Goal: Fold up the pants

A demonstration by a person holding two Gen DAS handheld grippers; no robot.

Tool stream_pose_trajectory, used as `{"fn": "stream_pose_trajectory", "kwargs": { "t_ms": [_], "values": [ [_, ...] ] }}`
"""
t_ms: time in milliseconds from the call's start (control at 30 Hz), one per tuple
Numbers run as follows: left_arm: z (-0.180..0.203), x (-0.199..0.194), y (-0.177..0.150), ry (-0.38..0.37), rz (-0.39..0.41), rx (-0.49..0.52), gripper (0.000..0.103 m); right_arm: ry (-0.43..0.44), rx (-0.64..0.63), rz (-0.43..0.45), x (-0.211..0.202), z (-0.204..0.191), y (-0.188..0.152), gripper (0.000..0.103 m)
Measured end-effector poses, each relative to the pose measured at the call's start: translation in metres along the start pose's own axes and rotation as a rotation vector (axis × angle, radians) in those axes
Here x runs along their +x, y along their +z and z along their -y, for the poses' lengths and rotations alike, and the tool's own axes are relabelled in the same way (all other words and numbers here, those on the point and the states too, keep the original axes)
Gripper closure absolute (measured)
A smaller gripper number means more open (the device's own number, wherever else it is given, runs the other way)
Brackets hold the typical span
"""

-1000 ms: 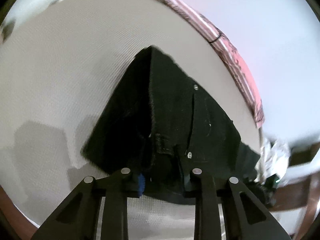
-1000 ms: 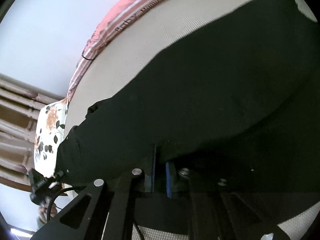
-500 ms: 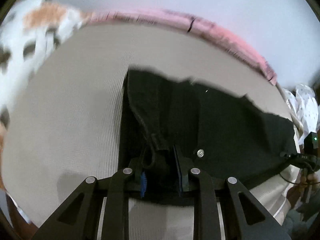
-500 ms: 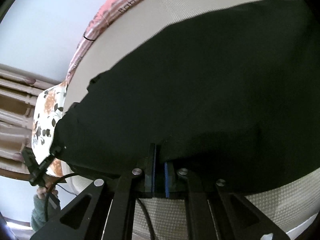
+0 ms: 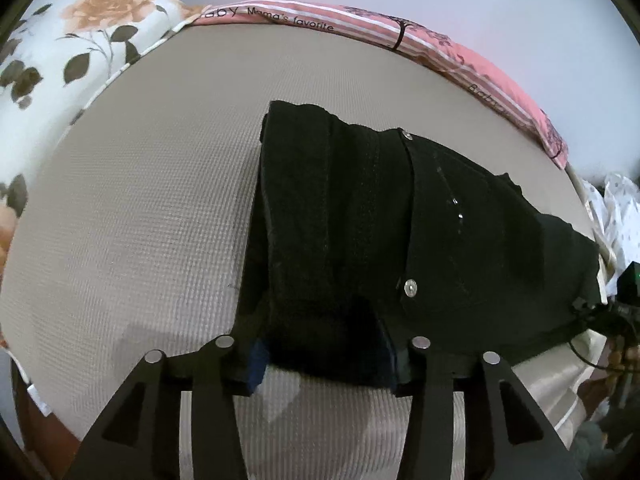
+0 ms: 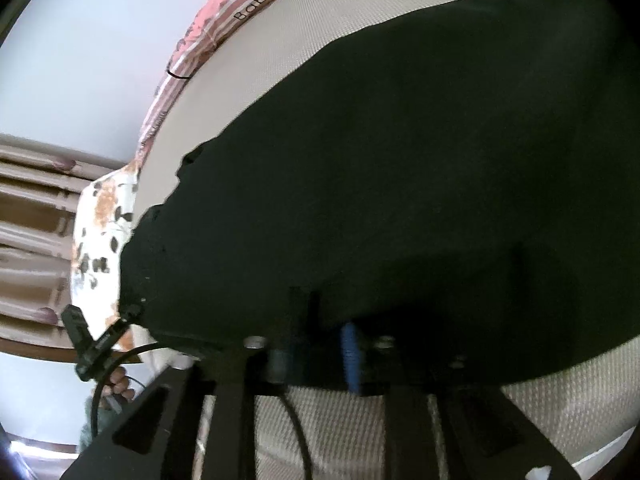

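Black pants (image 5: 400, 232) lie folded on the beige mattress (image 5: 140, 220), waistband with metal buttons facing me in the left wrist view. My left gripper (image 5: 324, 356) is open, its jaws wide apart around the near edge of the pants. In the right wrist view the pants (image 6: 400, 160) fill most of the frame. My right gripper (image 6: 316, 352) is partly open at the near fabric edge, with the cloth lying between and over the fingers.
A floral pillow (image 5: 60, 48) lies at the far left. A pink striped blanket (image 5: 360, 28) runs along the mattress's far edge by the wall. The other gripper and its cable (image 6: 96, 344) show at the left of the right wrist view.
Both grippers have opened from their grip on the pants. The pants now rest flat on the mattress. The left view has swung so the pillow shows.
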State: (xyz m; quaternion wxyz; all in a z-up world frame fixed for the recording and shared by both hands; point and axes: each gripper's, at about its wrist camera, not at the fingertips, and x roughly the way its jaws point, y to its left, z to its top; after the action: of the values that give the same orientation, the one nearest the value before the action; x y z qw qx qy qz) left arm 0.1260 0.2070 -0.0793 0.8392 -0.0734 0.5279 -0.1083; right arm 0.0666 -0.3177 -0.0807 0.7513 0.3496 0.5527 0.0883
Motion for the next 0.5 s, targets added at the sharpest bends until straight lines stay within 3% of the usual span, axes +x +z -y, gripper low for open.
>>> {"fn": "stream_pose_trajectory", "kwargs": {
  "t_ms": [67, 267, 367, 500],
  "values": [
    [-0.001, -0.01, -0.004, 0.009, 0.009, 0.0, 0.05, 0.001, -0.006, 0.014, -0.011, 0.002, -0.001, 0.067],
    [0.008, -0.049, -0.01, 0.088, 0.104, 0.001, 0.047, -0.019, 0.011, 0.102, -0.064, 0.035, 0.001, 0.066],
    [0.043, -0.067, -0.01, 0.104, 0.183, 0.105, 0.047, -0.053, 0.075, 0.185, -0.09, 0.062, 0.011, 0.066],
    [0.108, -0.064, -0.007, 0.022, 0.189, 0.278, 0.047, -0.083, 0.155, 0.268, -0.116, 0.1, 0.026, 0.066]
  ]
}}
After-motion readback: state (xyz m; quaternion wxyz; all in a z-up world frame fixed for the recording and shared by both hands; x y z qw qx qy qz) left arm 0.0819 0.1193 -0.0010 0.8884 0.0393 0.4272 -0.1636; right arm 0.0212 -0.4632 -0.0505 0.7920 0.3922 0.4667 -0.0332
